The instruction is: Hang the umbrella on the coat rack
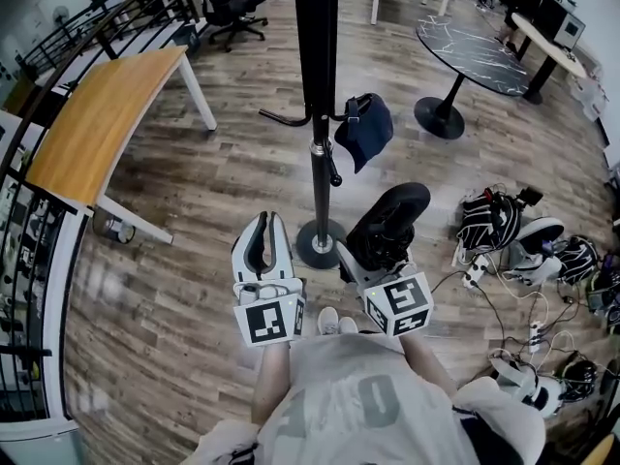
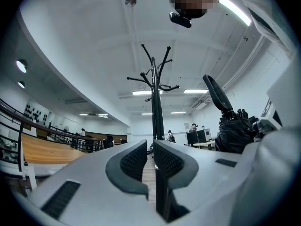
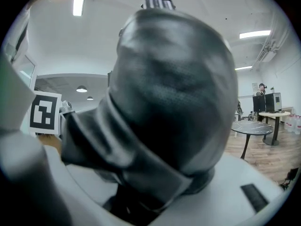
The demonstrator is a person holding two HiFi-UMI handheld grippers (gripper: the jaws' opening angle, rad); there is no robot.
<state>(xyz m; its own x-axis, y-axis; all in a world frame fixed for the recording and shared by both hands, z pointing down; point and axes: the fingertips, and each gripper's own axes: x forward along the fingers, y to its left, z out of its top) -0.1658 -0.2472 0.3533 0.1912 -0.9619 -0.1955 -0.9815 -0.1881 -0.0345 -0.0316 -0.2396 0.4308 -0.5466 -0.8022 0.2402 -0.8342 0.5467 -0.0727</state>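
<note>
The black coat rack (image 1: pixel 317 85) stands straight ahead on its round base (image 1: pixel 320 244); a dark blue cap (image 1: pixel 366 129) hangs from one of its low hooks. My right gripper (image 1: pixel 373 257) is shut on the folded black umbrella (image 1: pixel 392 221), which points up and forward just right of the base. In the right gripper view the umbrella (image 3: pixel 174 102) fills nearly everything. My left gripper (image 1: pixel 263 250) is shut with nothing in it, left of the base. From the left gripper view (image 2: pixel 148 161) the coat rack (image 2: pixel 155 98) rises ahead and the umbrella (image 2: pixel 233 128) shows at the right.
A wooden table (image 1: pixel 102 119) stands at the left by a black railing (image 1: pixel 34 250). A round dark marble table (image 1: pixel 472 54) is at the back right. Cables, power strips and devices (image 1: pixel 528 245) litter the floor on the right. An office chair (image 1: pixel 237 13) sits behind.
</note>
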